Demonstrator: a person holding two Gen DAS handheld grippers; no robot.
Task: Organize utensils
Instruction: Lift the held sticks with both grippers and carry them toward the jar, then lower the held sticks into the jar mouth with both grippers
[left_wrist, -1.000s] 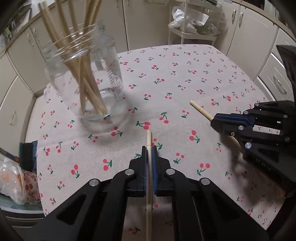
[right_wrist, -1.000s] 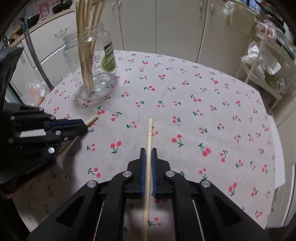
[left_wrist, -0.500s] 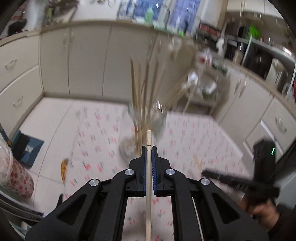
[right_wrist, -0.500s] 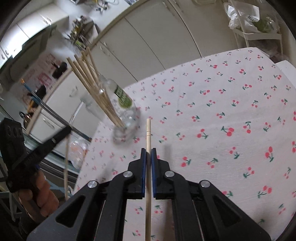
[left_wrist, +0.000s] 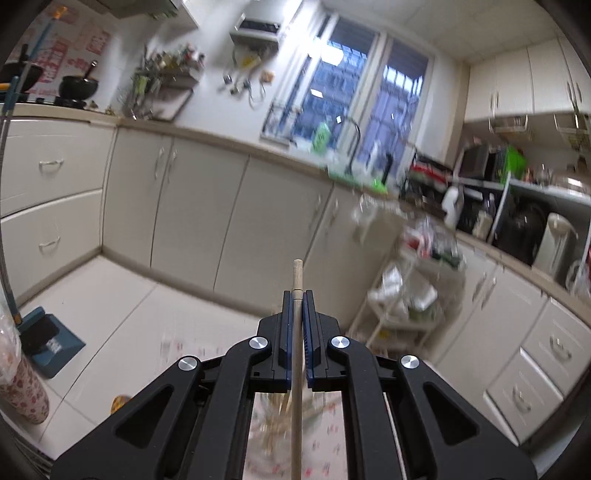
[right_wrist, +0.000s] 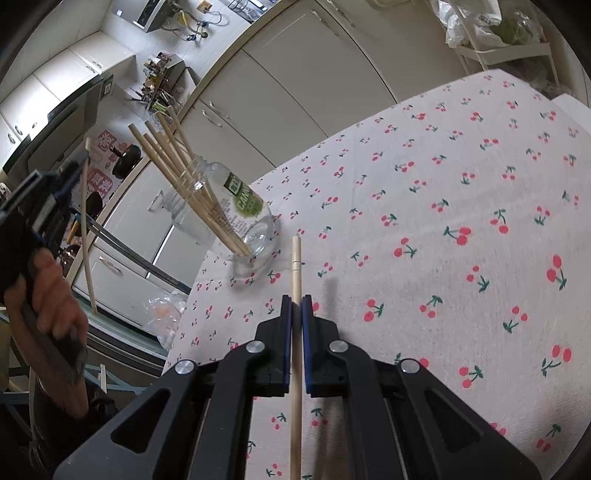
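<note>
My left gripper (left_wrist: 296, 295) is shut on a wooden chopstick (left_wrist: 296, 280) and is tilted up toward the kitchen cabinets. The glass jar (left_wrist: 284, 410) with several chopsticks shows blurred below it, between the gripper's arms. In the right wrist view my right gripper (right_wrist: 295, 300) is shut on another chopstick (right_wrist: 296, 258), held above the cherry-print tablecloth (right_wrist: 443, 206). The glass jar (right_wrist: 236, 214) holding several chopsticks (right_wrist: 177, 170) stands at the table's far left corner. My left gripper (right_wrist: 79, 162) appears there at far left, raised, with its chopstick (right_wrist: 85, 229) hanging nearly upright beside the jar.
Cream cabinets (left_wrist: 184, 206) run along the far wall. A white shelf rack (left_wrist: 406, 288) with bags stands right of the table. A blue dustpan (left_wrist: 51, 339) lies on the floor at left. A plastic bag (right_wrist: 162, 314) lies below the table's left edge.
My left gripper has swung up from the table, its chopstick now nearly vertical near the jar. My right gripper lifted its chopstick and turned toward the jar.
</note>
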